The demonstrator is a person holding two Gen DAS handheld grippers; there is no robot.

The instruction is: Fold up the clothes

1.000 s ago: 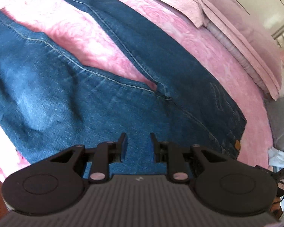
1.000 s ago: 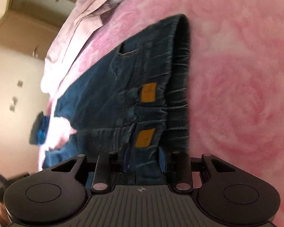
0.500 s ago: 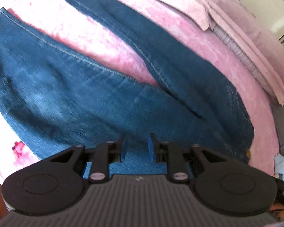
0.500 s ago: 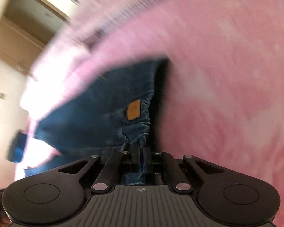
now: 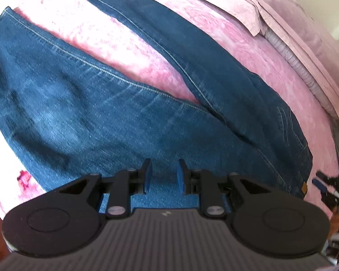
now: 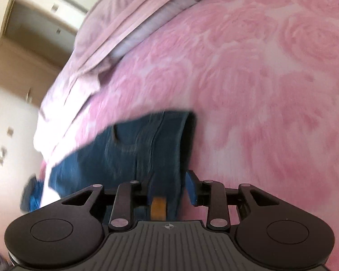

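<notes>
While the jeans lie spread on the pink bedspread, the work is at an early step: the garment is being laid flat, and no fold is made yet. In the left wrist view the two legs open like a V, one running toward 11 o'clock and the other toward 10 o'clock, and they meet at the crotch near 3 o'clock. The waistband with its small tan label sits at about 4 o'clock.

The left gripper hangs over the near leg with its jaws a little apart; no cloth is pinched between them, so it is released. The right gripper has just been opening its jaws. In its own view the waistband and a tan label are between the fingers, but the right pad stands free of the denim, so I judge the grip is let go.

As I judge it, the next move calls for bringing one leg over the other. For this a gripper must take a hem or an outer seam, lift it a little, and carry it across so that the seams meet.
</notes>
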